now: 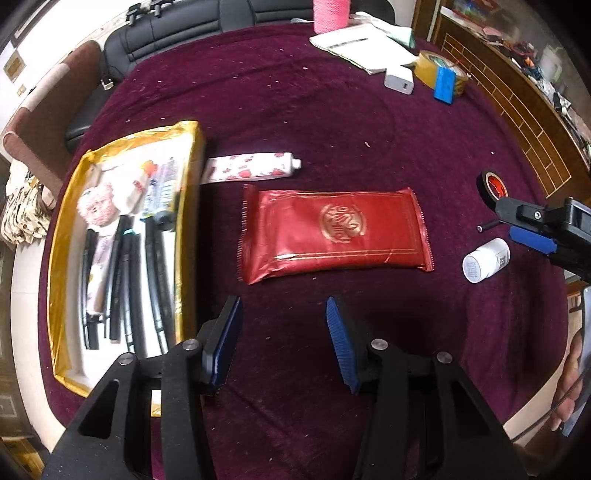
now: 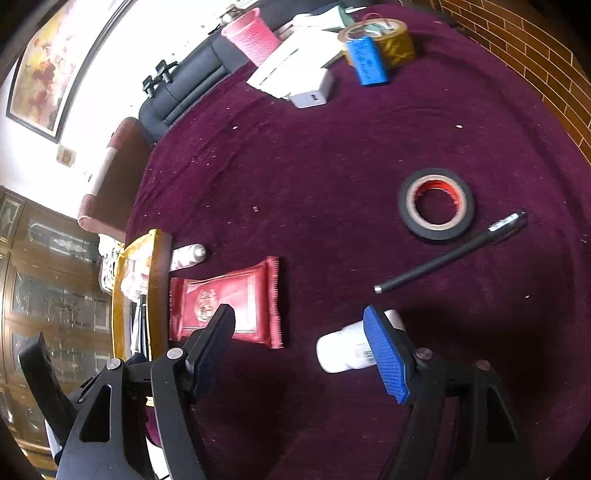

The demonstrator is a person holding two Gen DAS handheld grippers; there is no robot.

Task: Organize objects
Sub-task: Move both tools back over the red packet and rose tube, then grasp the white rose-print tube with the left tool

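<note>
Here, two empty, open tongs, left (image 1: 284, 339) and right (image 2: 304, 354); one red packet (image 1: 334, 234), one bottle (image 2: 343, 350).

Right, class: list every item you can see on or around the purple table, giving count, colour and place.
gold box: one, gold rim, table's left side, holding black pens and packets
tube: one, white with red pattern, beside the box
foil packet: one, red, table's middle
pill bottle: one, white, lying right of the packet
electrical tape: one roll, black, right side
pen: one, black, beside that roll
packing tape: one roll, yellowish, far edge
blue pack: one, against the packing tape
charger: one, white, far edge
papers: white, far edge
pink cup: one, far edge
left gripper: open, empty
right gripper: open, empty
</note>
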